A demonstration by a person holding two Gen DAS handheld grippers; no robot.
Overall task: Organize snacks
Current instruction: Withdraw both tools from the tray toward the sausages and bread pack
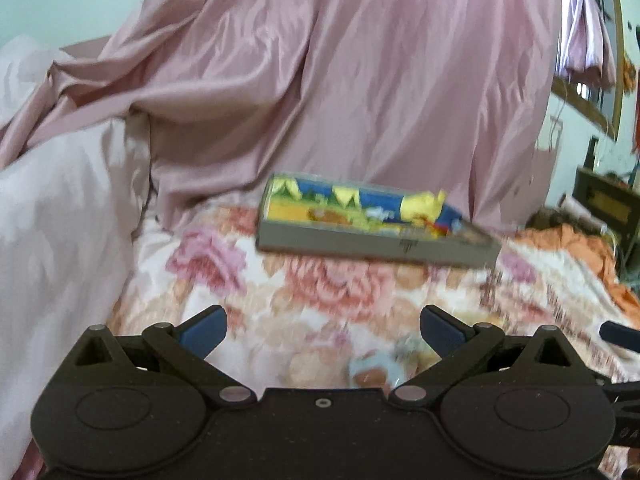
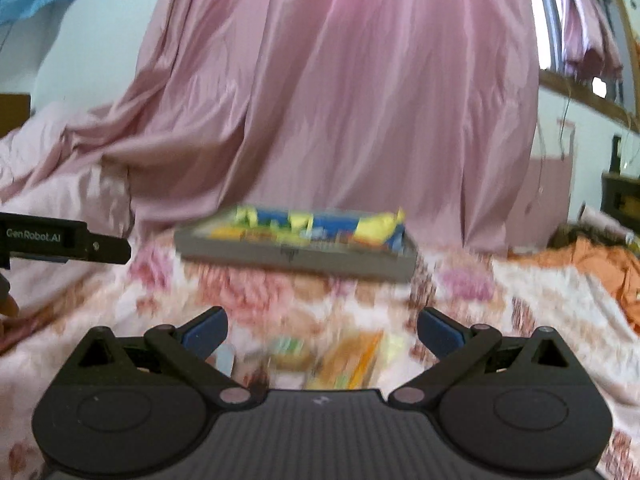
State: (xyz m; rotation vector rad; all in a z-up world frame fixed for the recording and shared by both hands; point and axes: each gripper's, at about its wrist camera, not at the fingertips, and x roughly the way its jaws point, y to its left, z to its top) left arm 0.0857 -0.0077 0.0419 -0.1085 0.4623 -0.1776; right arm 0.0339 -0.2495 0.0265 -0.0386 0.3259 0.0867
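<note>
Left gripper (image 1: 323, 330) and right gripper (image 2: 322, 331), both with blue-padded black fingers spread wide and holding nothing, hover over a floral pink-and-white bedspread (image 1: 320, 292). A shallow grey cardboard tray (image 1: 372, 246) filled with blue-and-yellow snack packets (image 1: 360, 204) lies ahead on it, before draped pink satin fabric (image 1: 360, 80). Blurred loose snack packets (image 2: 352, 356) lie between the right fingers.

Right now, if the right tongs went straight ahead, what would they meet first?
Probably the loose snack packets on the floral blanket between the open right tongs; the grey tray lies further on. Blur makes depth uncertain.
</note>
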